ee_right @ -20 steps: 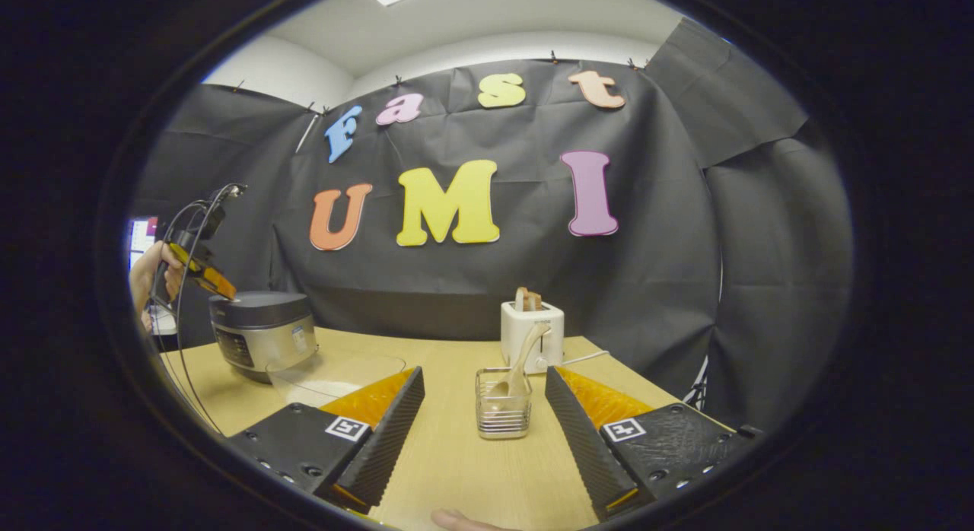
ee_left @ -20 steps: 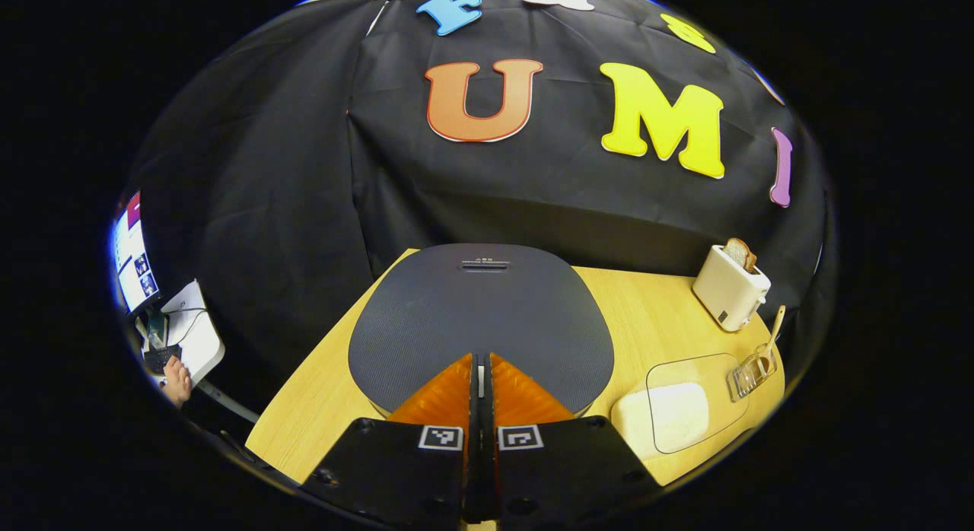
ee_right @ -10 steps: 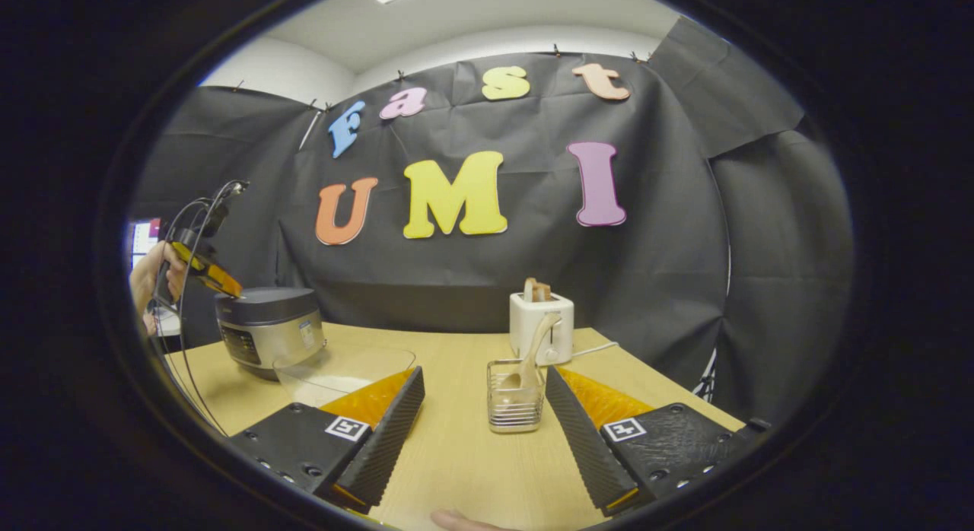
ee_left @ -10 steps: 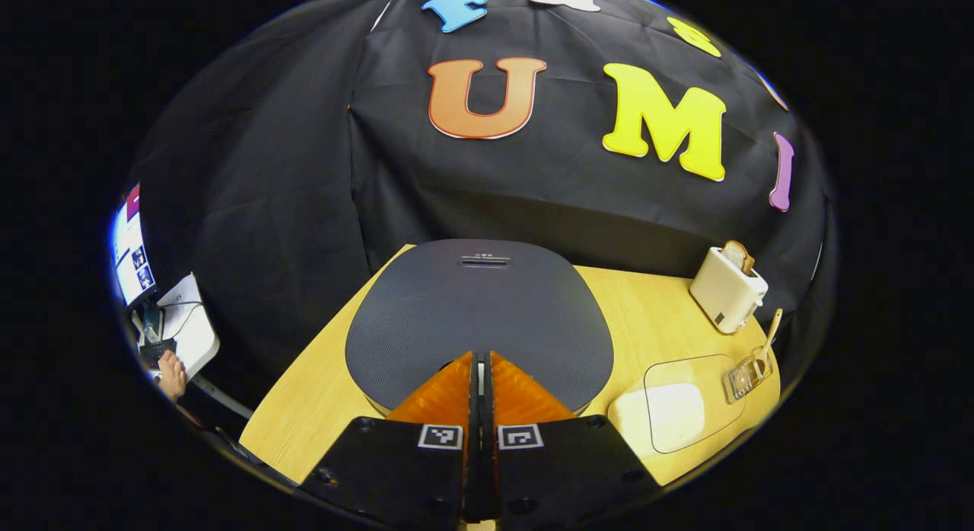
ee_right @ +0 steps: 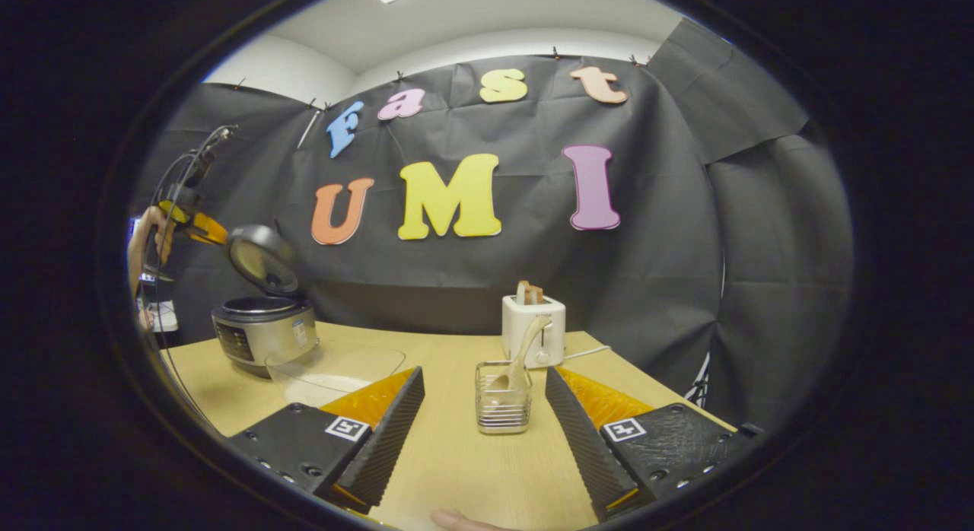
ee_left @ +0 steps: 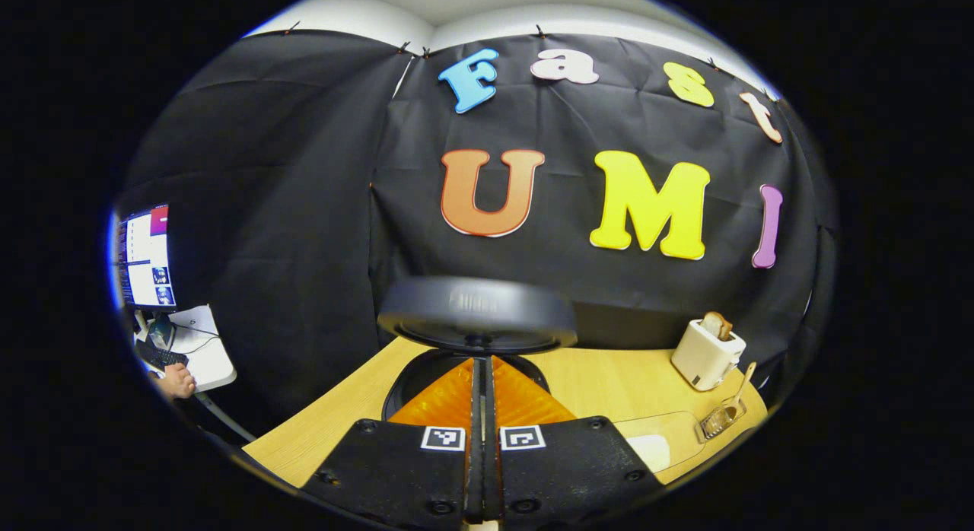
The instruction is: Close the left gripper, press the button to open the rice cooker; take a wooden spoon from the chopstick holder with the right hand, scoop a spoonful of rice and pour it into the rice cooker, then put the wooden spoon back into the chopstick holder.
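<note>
Left gripper (ee_left: pixel 481 379) fingers pressed together, holding nothing, above the rice cooker (ee_right: pixel 262 329) at the table's (ee_right: pixel 456 455) left rear corner; lid (ee_left: pixel 478 315) up. Right gripper (ee_right: pixel 483 417) spread wide, empty, low over the front edge. Wooden spoon (ee_right: pixel 520 356) leans in the chopstick holder (ee_right: pixel 503 398) mid-table, toaster (ee_right: pixel 533 329) just behind.

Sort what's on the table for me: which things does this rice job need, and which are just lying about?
Needed:
rice cooker, lid up
wooden spoon, standing in the chopstick holder
clear rice container
left tongs, shut
right tongs, open toward the holder

Lying about:
toaster with bread
monitor off the table
</note>
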The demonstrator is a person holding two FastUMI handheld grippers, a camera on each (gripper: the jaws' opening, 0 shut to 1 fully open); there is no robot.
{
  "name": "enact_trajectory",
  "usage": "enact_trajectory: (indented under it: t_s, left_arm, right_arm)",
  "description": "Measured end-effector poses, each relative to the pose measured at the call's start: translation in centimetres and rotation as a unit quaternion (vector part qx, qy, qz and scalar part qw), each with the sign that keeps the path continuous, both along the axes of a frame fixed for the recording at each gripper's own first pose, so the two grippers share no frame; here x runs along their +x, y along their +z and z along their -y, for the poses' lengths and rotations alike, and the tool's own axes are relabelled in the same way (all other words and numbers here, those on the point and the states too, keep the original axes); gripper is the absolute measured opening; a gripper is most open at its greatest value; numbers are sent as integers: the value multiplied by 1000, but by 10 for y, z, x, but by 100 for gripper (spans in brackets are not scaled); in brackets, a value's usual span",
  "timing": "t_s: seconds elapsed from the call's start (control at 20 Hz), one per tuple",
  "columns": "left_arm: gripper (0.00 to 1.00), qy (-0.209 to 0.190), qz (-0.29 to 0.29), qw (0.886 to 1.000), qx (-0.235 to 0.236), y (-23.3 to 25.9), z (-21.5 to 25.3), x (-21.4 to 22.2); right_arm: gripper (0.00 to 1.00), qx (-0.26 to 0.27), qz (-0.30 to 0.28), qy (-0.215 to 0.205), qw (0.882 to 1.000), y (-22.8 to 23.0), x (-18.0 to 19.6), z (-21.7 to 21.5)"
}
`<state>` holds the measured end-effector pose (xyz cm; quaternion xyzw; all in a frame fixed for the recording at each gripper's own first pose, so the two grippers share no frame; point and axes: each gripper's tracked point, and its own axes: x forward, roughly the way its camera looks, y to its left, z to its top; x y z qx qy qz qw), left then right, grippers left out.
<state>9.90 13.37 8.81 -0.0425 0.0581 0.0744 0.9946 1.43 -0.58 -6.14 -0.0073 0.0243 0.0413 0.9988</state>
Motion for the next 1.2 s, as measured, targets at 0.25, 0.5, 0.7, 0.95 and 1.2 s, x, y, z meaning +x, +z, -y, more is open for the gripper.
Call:
enact_trajectory:
  t_s: [0.25, 0.5, 0.7, 0.95, 1.2]
  left_arm:
    - [5, -45, 19, 998, 36, -2, 49, -32]
    - [31, -69, 15, 997, 22, -20, 85, -46]
    - [49, -67, 27, 996, 43, -29, 95, -59]
    - [95, -68, 49, 995, 55, -42, 113, -73]
    - [97, -92, 55, 993, 52, -57, 138, -86]
  right_arm:
    - [95, 11, -7, -9, 1000, -2, -1, 11]
    - [95, 5, -3, -14, 1000, 1, -3, 16]
    - [97, 1, 0, -26, 1000, 8, 0, 27]
    - [97, -2, 1, -55, 998, 22, 13, 53]
    - [94, -5, -7, -67, 998, 31, 38, 71]
